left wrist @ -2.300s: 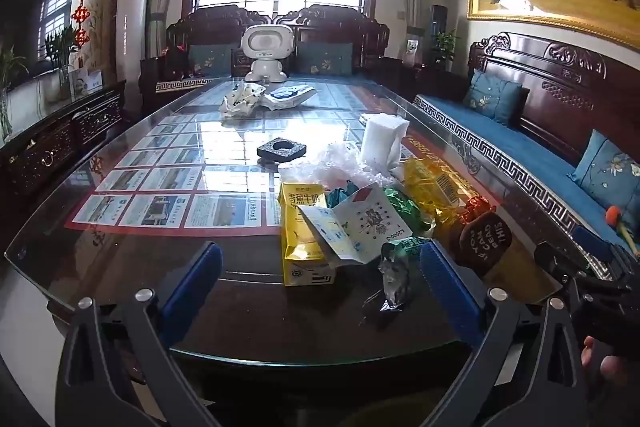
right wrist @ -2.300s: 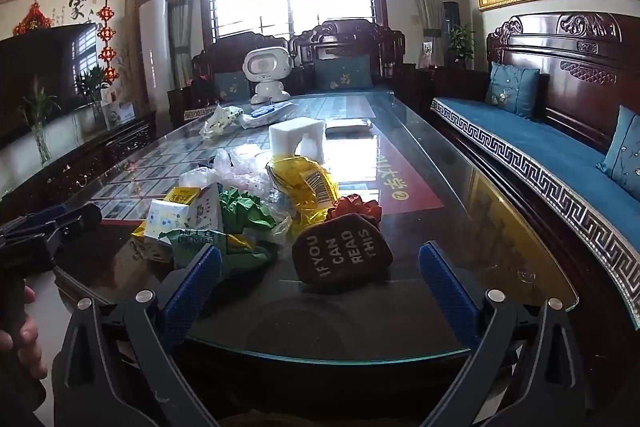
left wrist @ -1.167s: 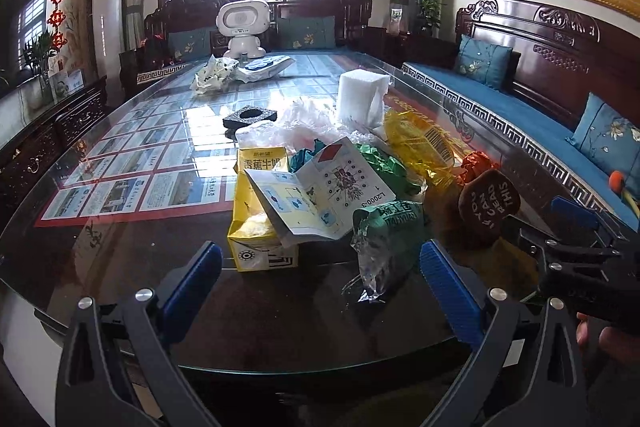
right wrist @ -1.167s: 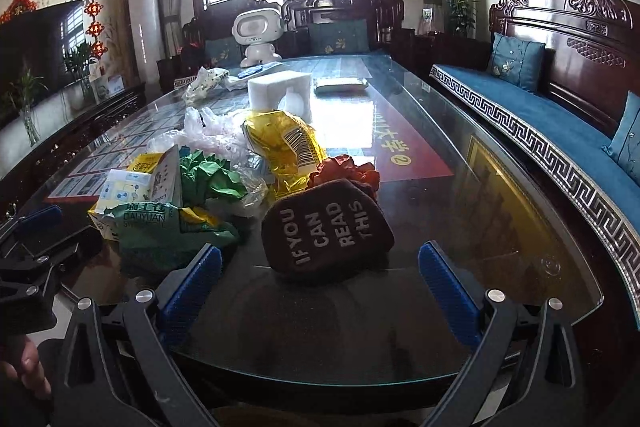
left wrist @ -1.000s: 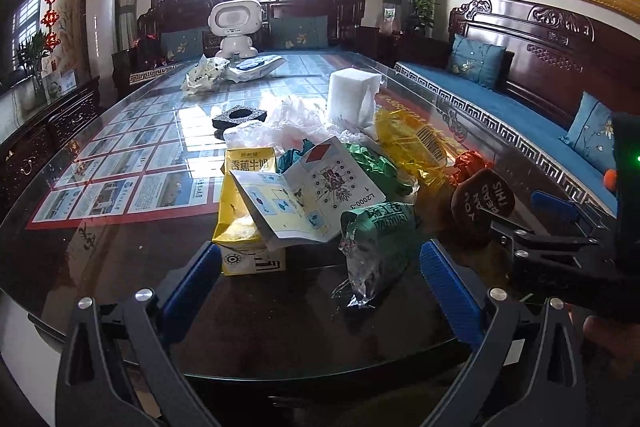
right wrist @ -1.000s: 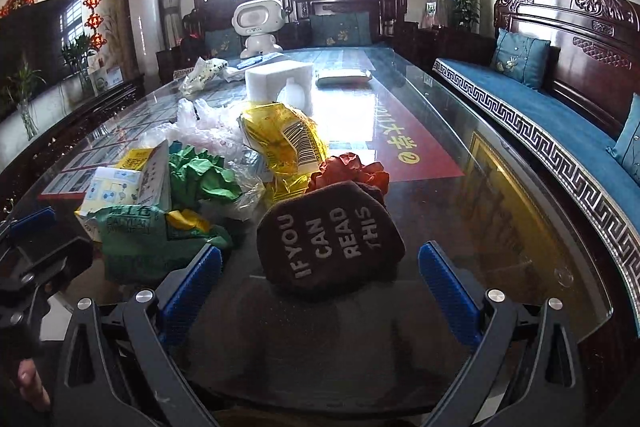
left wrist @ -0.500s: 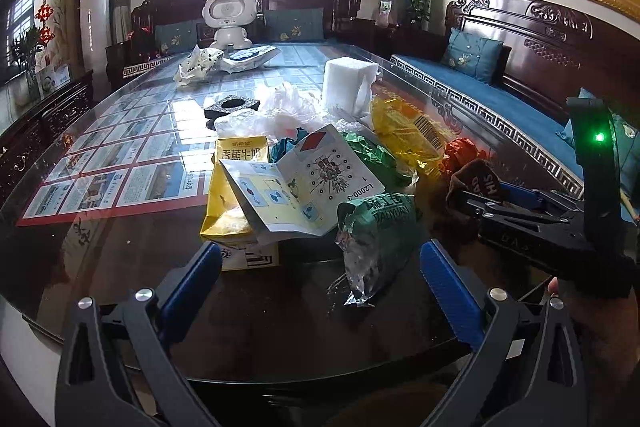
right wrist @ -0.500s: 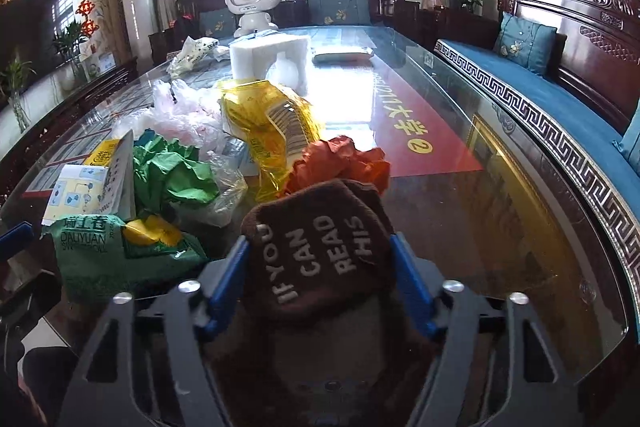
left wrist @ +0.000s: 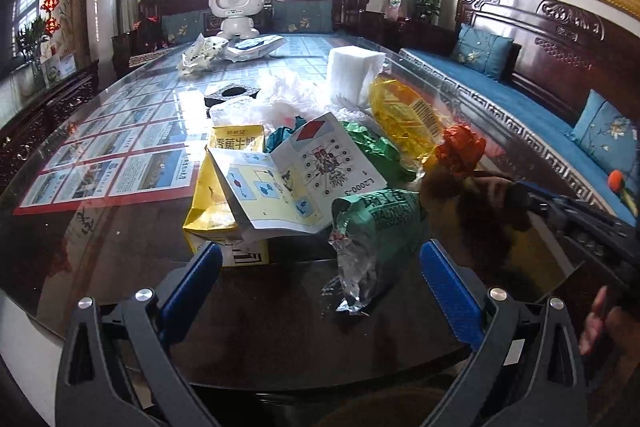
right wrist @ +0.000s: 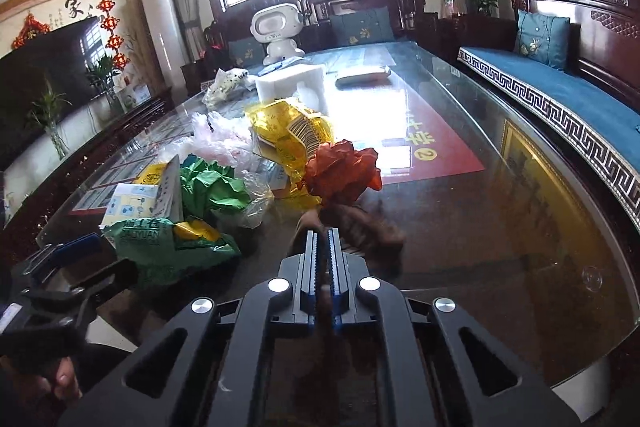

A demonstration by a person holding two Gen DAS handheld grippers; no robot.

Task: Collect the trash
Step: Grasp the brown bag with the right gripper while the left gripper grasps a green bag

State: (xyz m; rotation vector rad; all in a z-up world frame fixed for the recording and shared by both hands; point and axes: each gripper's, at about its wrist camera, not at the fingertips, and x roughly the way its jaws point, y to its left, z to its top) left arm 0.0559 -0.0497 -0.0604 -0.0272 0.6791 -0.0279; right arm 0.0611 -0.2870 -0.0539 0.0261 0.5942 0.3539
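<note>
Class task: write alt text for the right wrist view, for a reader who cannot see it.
The right gripper is clamped shut on a brown fabric piece lying on a glass-topped wooden table. A crumpled red wrapper, a yellow bag and a green foil packet lie beside it.

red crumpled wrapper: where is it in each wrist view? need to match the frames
Left wrist: red crumpled wrapper sits right of centre, behind the green bag, below the yellow bag.
Right wrist: it is at centre, just beyond the right tool, in front of the yellow bag.
Shared landmark: white robot figure at the table's far end.
</note>
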